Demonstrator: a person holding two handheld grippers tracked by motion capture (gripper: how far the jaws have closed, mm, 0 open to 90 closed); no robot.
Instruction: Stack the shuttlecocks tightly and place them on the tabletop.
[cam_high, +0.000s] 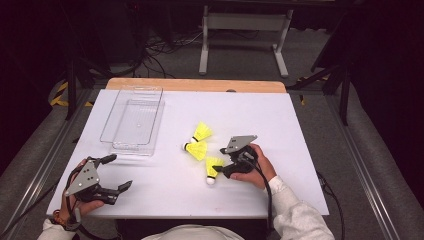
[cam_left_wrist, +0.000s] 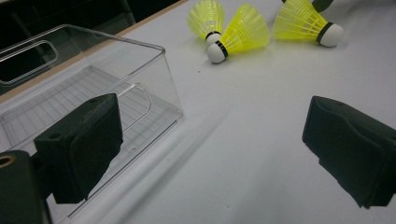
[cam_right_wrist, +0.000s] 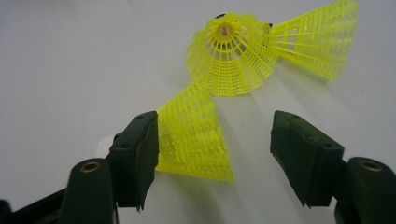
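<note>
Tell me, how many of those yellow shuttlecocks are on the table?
3. One shuttlecock lies between the right gripper's open jaws; two more, and, lie just beyond it, right of the clear box.

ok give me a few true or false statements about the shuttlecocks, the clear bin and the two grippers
1. Three yellow shuttlecocks lie on the white table. True.
2. The right gripper is shut on the nearest shuttlecock. False: its fingers are open, with the skirt between them, beside one finger.
3. The clear bin holds one shuttlecock. False: it is empty.
4. The left gripper is open and holds nothing. True.
5. The other two shuttlecocks lie close together on the table, outside the bin. True.
</note>
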